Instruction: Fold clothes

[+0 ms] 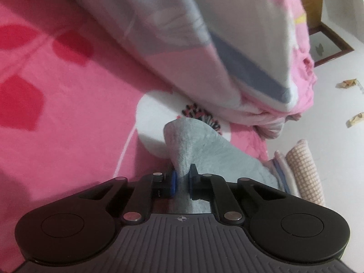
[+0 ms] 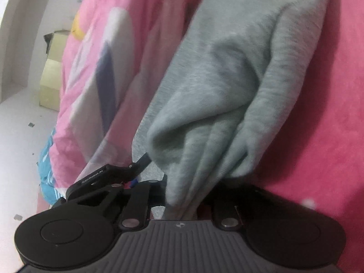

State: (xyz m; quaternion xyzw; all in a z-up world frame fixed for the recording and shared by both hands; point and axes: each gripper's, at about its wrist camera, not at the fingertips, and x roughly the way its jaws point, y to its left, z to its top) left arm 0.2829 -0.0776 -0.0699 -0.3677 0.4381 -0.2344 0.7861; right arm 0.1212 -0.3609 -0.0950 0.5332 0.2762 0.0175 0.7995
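A light grey fleecy garment (image 1: 204,145) lies on a pink bed cover (image 1: 56,113). My left gripper (image 1: 182,178) is shut on a raised fold of it, the cloth pinched thin between the blue-edged pads. In the right wrist view the same grey garment (image 2: 227,79) stretches away and bunches into folds at my right gripper (image 2: 182,195). That gripper is shut on the bunch, and the cloth hides its fingertips. A black part of the other gripper (image 2: 109,177) shows just to the left of it.
A bulky pink, white and blue quilt (image 1: 204,34) is heaped on the bed behind the garment. A white printed garment (image 1: 154,118) lies under the grey one. Folded checked cloths (image 1: 304,170) are stacked at the bed's edge. A cardboard box (image 2: 52,86) stands on the pale floor.
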